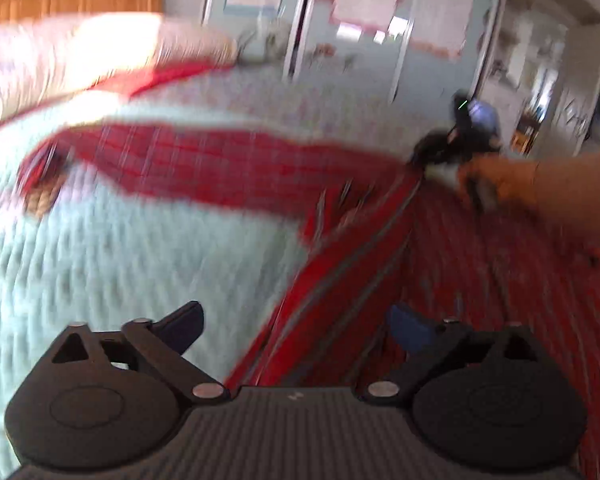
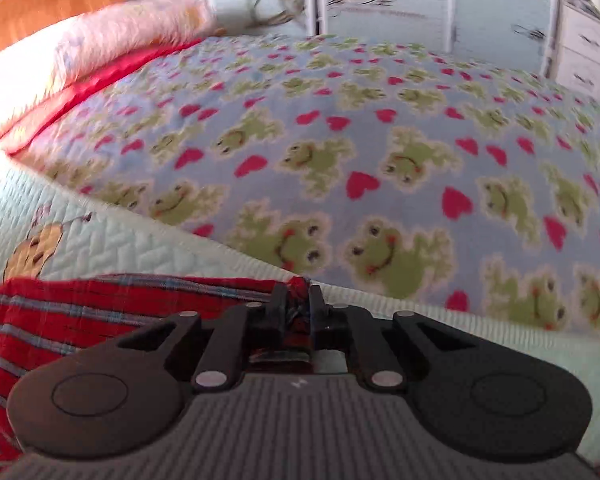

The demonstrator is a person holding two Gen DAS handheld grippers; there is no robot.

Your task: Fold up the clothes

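While my right gripper (image 2: pixel 298 304) has a pinch of the red plaid garment (image 1: pixel 440 280) between its nearly closed pads, my left gripper (image 1: pixel 296 322) hangs wide apart over the same cloth with nothing between its fingers. The garment lies on the bed, mostly on the pale quilted cover (image 1: pixel 100 248), with one sleeve (image 1: pixel 204 164) stretched out flat to the side and a long seam running back toward my left gripper. My right one seems to have it at the corner where sleeve meets body, right at the edge of the cloth, so I judge the grip to be shallow; I would keep the pull low and steady so the fabric does not slip out.

The step, as I read it, is bringing the sleeve or side in over the body. To do it well I would drop my left gripper onto the near hem or seam, take a proper bite, and move both hands together so the fold line stays straight and no ripple is dragged into the body.

Around it: a frog-and-heart blanket (image 2: pixel 380 160) lies beyond the quilt, a fluffy pink pillow (image 2: pixel 132 28) near the wooden headboard (image 2: pixel 40 8), and pale wardrobe doors (image 2: pixel 380 8) behind. My own right forearm (image 1: pixel 572 188) crosses above the cloth, and both views are blurred, so I cannot tell fine creases
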